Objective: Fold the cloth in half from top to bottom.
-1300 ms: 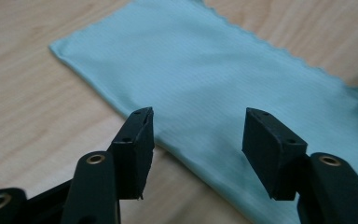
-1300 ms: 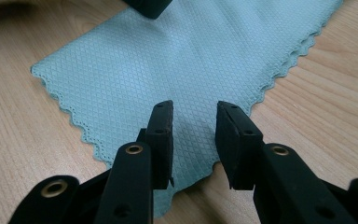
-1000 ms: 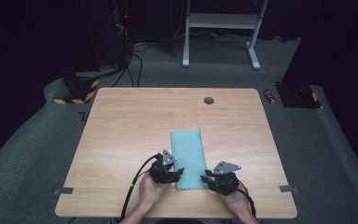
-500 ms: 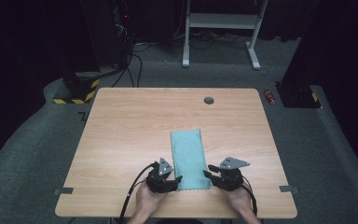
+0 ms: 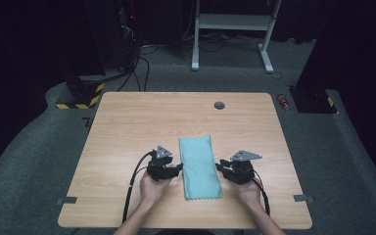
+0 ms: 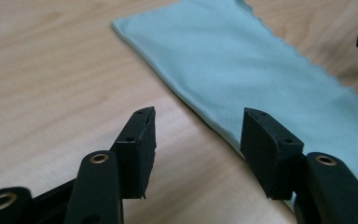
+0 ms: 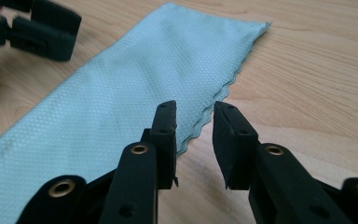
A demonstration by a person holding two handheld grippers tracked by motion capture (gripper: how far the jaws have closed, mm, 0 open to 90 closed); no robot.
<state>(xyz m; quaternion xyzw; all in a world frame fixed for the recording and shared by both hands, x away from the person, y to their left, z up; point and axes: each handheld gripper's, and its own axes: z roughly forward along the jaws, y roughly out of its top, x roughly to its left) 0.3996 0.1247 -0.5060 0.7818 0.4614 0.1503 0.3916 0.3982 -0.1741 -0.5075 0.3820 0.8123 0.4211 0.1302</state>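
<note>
Cloth (image 5: 200, 167), pale teal and folded into a long narrow strip, is lying flat on the desk (image 5: 127, 127), running from about the middle toward the near edge and sitting a little right of the centre line. Its short near end is showing a small scalloped hem, and the same wavy hem is running along the long side that is facing the right hand-held gripper. The other long side is looking smooth, like a fold, though the left gripper view is too soft there to be sure.

Left hand-held gripper (image 5: 178, 168) is resting low over the bare wood just beside the cloth's left long side, pointing across at it. Its jaws are standing wide apart and have just been closing a little, with nothing gripped; in the left gripper view (image 6: 198, 135) the cloth's edge is passing just beyond the gap between the tips, and the pads are not pressing on it.

Right hand-held gripper (image 5: 220, 167) is sitting just beside the opposite long side, pointing back toward the left one. Its jaws have just been closing and are now standing at a narrow gap; in the right gripper view (image 7: 195, 126) the scalloped hem is lying at the mouth of that gap, but the pads are not pinching it.

Farther out, a small dark round grommet (image 5: 219, 105) is sitting near the far edge of the desk, well apart from the cloth.
</note>
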